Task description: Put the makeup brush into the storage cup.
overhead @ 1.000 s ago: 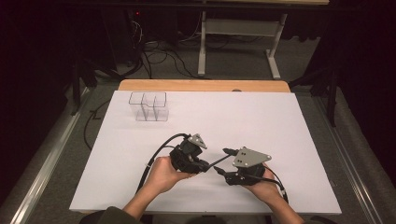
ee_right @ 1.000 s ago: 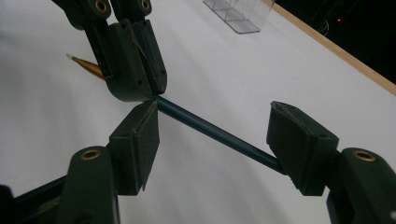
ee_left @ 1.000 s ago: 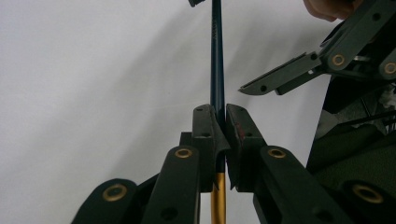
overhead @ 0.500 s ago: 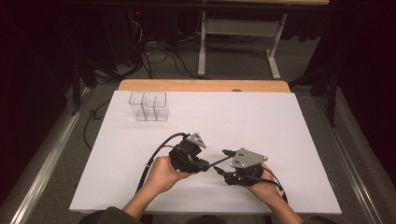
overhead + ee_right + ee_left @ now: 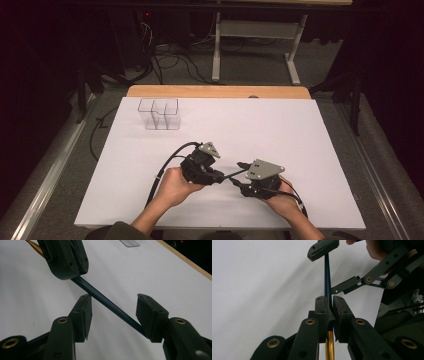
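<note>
1. L hand-held gripper point(image 5: 216, 176) is clamping a thin pen point(image 5: 231, 176): its jaws are pressing together on the shaft, with the gold end sticking out behind them in the left gripper view point(image 5: 329, 345).
2. The pen is hanging above the white surface point(image 5: 300, 130), near the front edge, bridging the two hand-held grippers.
3. Long axis: in the high view it's running roughly 9 to 3 o'clock, tilting a bit up toward 2. The dark blue shaft point(image 5: 107, 301) is pointing from the L jaws toward the R ones.
4. R hand-held gripper point(image 5: 239, 175) is standing half apart, jaws having just been closing, w/ the shaft passing between them. In the right gripper view the shaft is crossing diagonally, 10 to 4 o'clock; the free end is reaching the R-side pad, the L-side pad isn't pressing yet.
5. Judgement: R is the nearer free gripper, so the next move is hinging on squaring its jaws across the axis before pinching.
6. Clear divided box point(image 5: 160, 114) is sitting well apart at 11 o'clock.
</note>
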